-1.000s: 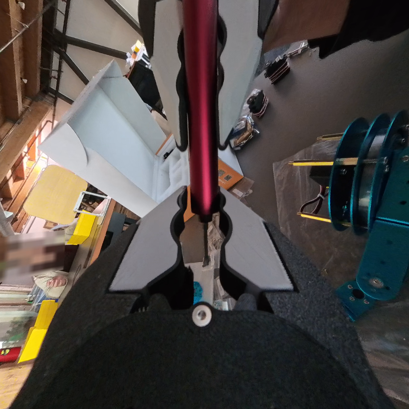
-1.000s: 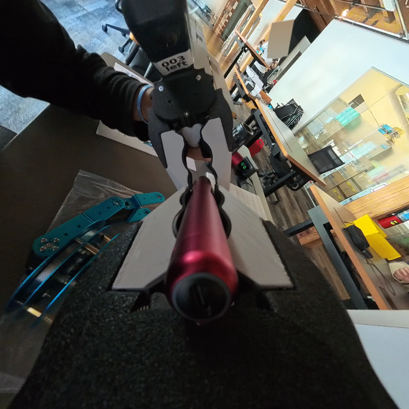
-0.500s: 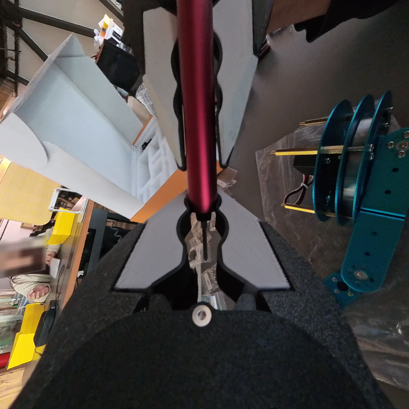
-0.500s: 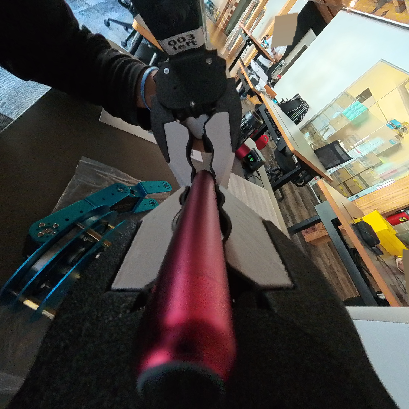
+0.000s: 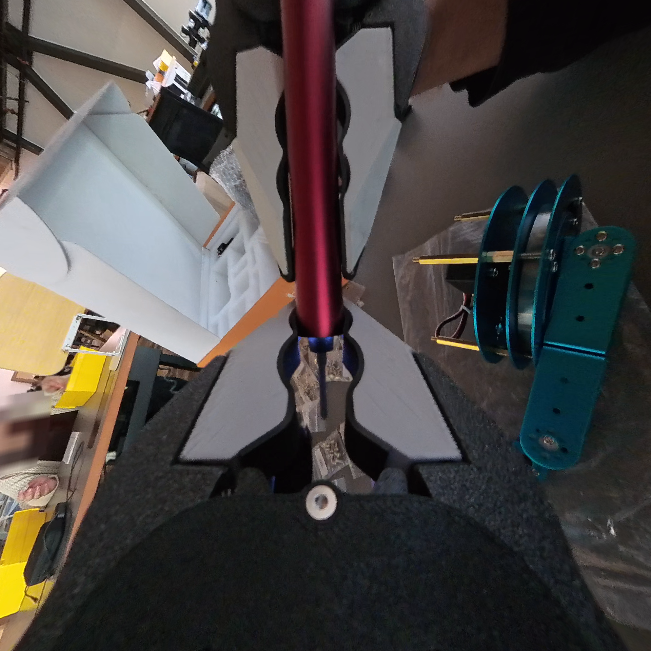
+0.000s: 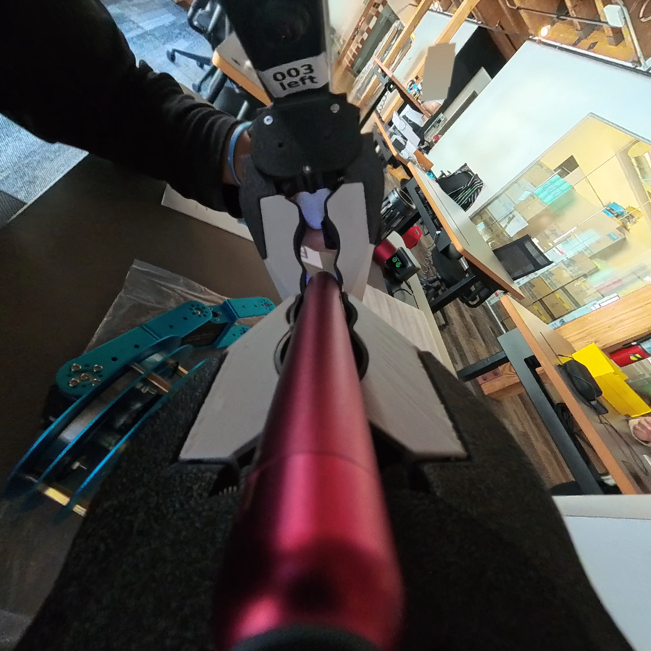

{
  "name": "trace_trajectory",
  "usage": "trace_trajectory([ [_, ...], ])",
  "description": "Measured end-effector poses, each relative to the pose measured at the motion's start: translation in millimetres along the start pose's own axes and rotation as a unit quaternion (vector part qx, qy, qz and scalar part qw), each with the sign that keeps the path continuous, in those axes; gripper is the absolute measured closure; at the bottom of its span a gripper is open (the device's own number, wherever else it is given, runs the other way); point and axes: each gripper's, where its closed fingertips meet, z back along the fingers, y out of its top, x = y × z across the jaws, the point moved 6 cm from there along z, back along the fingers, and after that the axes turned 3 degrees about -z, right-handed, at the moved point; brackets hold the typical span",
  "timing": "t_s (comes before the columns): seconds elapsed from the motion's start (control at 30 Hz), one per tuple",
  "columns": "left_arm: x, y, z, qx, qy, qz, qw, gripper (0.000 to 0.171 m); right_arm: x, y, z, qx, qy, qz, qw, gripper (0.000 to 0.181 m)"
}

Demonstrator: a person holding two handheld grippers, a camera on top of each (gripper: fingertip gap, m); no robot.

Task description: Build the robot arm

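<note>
A red cylindrical screwdriver point(image 5: 311, 176) with a thin dark bit point(image 5: 322, 387) spans between the two facing grippers. My left gripper point(image 5: 318, 313) is shut on its front end, with the bit pointing back between the fingers and a blue glow at the tip. My right gripper point(image 6: 320, 306) is shut on the handle point(image 6: 317, 458), which runs back along its fingers toward the camera. The right gripper also shows in the left wrist view point(image 5: 317, 276), and the left gripper in the right wrist view point(image 6: 321, 285), held by a dark-sleeved arm point(image 6: 123, 123).
A blue metal assembly of discs, brass standoffs and brackets point(image 5: 549, 299) lies on clear plastic point(image 5: 440, 281) on the dark table point(image 5: 493, 141); it also shows in the right wrist view point(image 6: 105, 380). An open white box point(image 5: 123, 211) with foam compartments and small screw bags point(image 5: 327, 451) lie below.
The two grippers have come closer together. The handle now reaches farther back through the right gripper, its end near the camera. A blue glow has appeared at the screwdriver's front end.
</note>
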Motion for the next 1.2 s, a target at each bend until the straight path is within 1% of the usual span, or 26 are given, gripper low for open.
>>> trace_trajectory([
  [0.03, 0.5, 0.8, 0.2, 0.004, 0.000, 0.002, 1.000, 0.152, 0.5, -0.3, 0.4, 0.005, 0.004, -0.011, 1.000, 0.159],
  [0.1, 2.9, -2.1, -1.7, -0.012, -0.025, 0.013, 1.000, 0.156, -0.7, -4.0, -1.7, -0.002, 0.025, -0.041, 0.999, 0.159],
  [0.13, 4.3, -4.1, -2.6, -0.020, -0.038, 0.019, 0.999, 0.156, -2.2, -6.1, -3.0, -0.004, 0.024, -0.034, 0.999, 0.159],
  [0.23, 6.6, -4.2, -4.3, -0.018, -0.034, 0.013, 0.999, 0.157, -4.7, -7.0, -1.7, -0.003, 0.018, -0.026, 0.999, 0.159],
  [0.3, 6.2, -0.8, -2.9, -0.008, -0.029, 0.022, 0.999, 0.154, -4.2, -4.9, 2.8, 0.003, 0.015, -0.032, 0.999, 0.159],
  [0.37, 4.9, -3.1, 5.8, -0.011, -0.033, 0.042, 0.999, 0.139, -0.4, -7.5, 16.4, -0.019, 0.001, -0.040, 0.999, 0.159],
  [0.43, -1.3, -10.5, 24.6, -0.018, -0.018, 0.084, 0.996, 0.128, 2.9, -16.6, 41.2, -0.052, -0.013, -0.054, 0.997, 0.160],
  [0.5, -1.0, -17.2, 50.1, -0.010, -0.004, 0.138, 0.990, 0.126, -0.1, -34.3, 69.7, -0.088, -0.011, -0.085, 0.992, 0.159],
  [0.57, 4.9, -28.4, 71.9, -0.023, 0.024, 0.198, 0.980, 0.126, -7.2, -58.7, 92.9, -0.111, -0.018, -0.117, 0.987, 0.159],
  [0.63, 22.2, -35.0, 87.7, -0.028, 0.035, 0.252, 0.967, 0.127, -20.8, -81.0, 105.2, -0.116, -0.003, -0.156, 0.981, 0.159],
  [0.7, 42.8, -35.2, 96.0, -0.021, 0.045, 0.302, 0.952, 0.127, -37.9, -95.0, 109.7, -0.111, 0.029, -0.191, 0.975, 0.158],
  [0.73, 52.9, -33.6, 97.3, -0.014, 0.050, 0.328, 0.943, 0.127, -44.8, -101.2, 110.7, -0.115, 0.037, -0.203, 0.972, 0.160],
  [0.8, 71.0, -28.5, 97.1, -0.002, 0.067, 0.371, 0.926, 0.127, -58.8, -111.6, 112.1, -0.135, 0.049, -0.224, 0.964, 0.158],
  [0.87, 83.3, -20.8, 95.6, 0.018, 0.095, 0.405, 0.909, 0.128, -72.8, -116.8, 113.0, -0.148, 0.044, -0.242, 0.958, 0.160],
  [0.93, 90.2, -10.3, 94.0, 0.051, 0.117, 0.435, 0.891, 0.129, -88.6, -116.0, 114.4, -0.145, 0.034, -0.253, 0.956, 0.160],
  [1.03, 93.7, -4.1, 91.4, 0.059, 0.143, 0.449, 0.880, 0.131, -104.9, -114.8, 110.9, -0.139, -0.005, -0.255, 0.957, 0.160],
  [1.1, 91.1, -3.1, 88.2, 0.072, 0.142, 0.462, 0.872, 0.132, -109.6, -118.6, 106.5, -0.148, -0.031, -0.257, 0.954, 0.159],
  [1.2, 87.3, -4.2, 81.6, 0.091, 0.117, 0.484, 0.862, 0.132, -109.5, -120.2, 105.6, -0.148, -0.052, -0.258, 0.953, 0.159],
])
